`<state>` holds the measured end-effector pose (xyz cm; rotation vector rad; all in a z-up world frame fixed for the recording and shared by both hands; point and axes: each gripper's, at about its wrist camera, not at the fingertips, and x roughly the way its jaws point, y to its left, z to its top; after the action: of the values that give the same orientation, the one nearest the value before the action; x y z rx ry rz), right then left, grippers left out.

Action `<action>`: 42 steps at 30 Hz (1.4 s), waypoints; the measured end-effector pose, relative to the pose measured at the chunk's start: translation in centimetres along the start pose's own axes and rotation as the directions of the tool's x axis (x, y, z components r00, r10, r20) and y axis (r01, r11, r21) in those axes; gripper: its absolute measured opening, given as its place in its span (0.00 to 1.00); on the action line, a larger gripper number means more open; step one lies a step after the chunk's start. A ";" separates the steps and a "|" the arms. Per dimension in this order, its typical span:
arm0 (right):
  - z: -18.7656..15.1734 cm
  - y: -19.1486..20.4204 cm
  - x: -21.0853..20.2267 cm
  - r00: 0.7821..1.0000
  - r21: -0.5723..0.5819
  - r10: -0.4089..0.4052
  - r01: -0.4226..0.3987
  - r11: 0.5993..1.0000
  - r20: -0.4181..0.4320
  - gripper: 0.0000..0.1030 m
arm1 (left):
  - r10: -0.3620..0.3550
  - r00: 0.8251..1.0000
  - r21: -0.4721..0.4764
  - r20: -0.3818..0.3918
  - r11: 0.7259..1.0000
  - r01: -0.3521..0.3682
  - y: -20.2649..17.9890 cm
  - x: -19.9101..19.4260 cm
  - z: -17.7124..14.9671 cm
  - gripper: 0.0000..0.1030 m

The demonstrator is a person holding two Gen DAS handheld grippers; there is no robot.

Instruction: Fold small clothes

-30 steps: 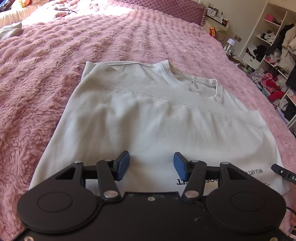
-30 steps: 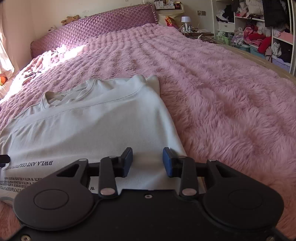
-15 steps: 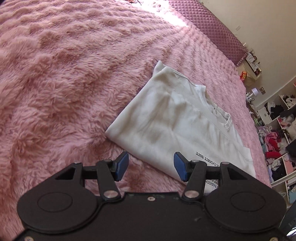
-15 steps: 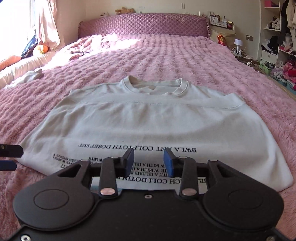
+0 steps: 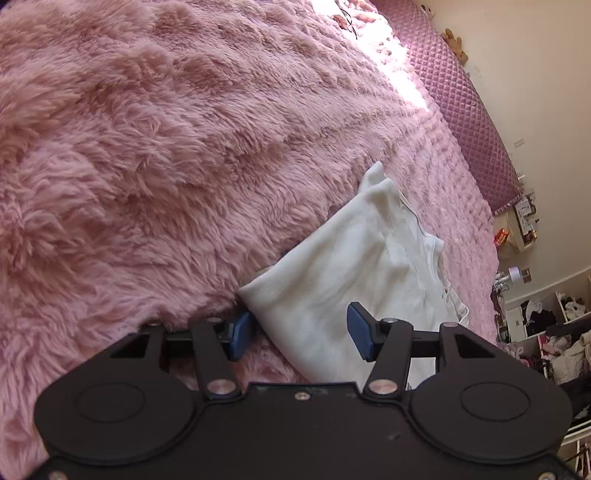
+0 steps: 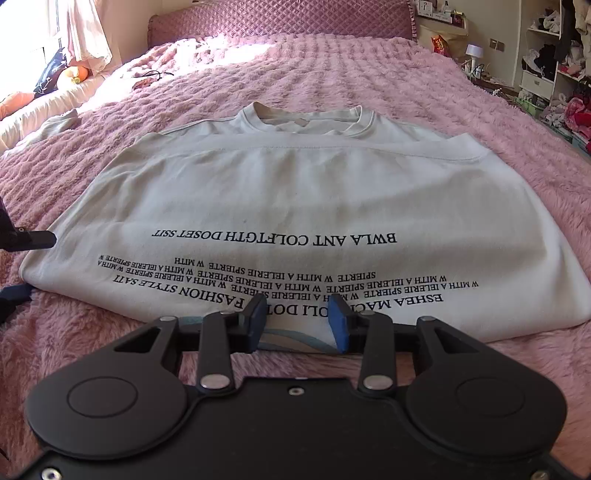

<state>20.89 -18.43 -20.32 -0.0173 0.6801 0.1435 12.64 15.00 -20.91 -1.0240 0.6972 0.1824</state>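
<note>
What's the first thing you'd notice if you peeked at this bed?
A big white T-shirt with black upside-down writing lies flat in the middle of a fluffy pink blanket. The right gripper hovers open over its near hem, and the left gripper straddles the shirt's side edge, open.

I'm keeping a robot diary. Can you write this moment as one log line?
stage: reaching for fold | left gripper: open at T-shirt's corner | right gripper: open over hem | T-shirt: flat on pink blanket

A fluffy pink blanket covers the bed below a quilted purple headboard.
</note>
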 end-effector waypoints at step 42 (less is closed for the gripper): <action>-0.6 -16.3 -7.7 0.976 0.423 -0.213 0.177 0.889 0.039 0.52 | -0.398 0.909 0.334 -0.119 0.847 0.414 -20.3 0.7 -6.9 0.02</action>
<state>16.88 -35.58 -16.49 0.3312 0.6089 -0.1983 19.26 -1.58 -8.94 -0.8065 0.5131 -0.3312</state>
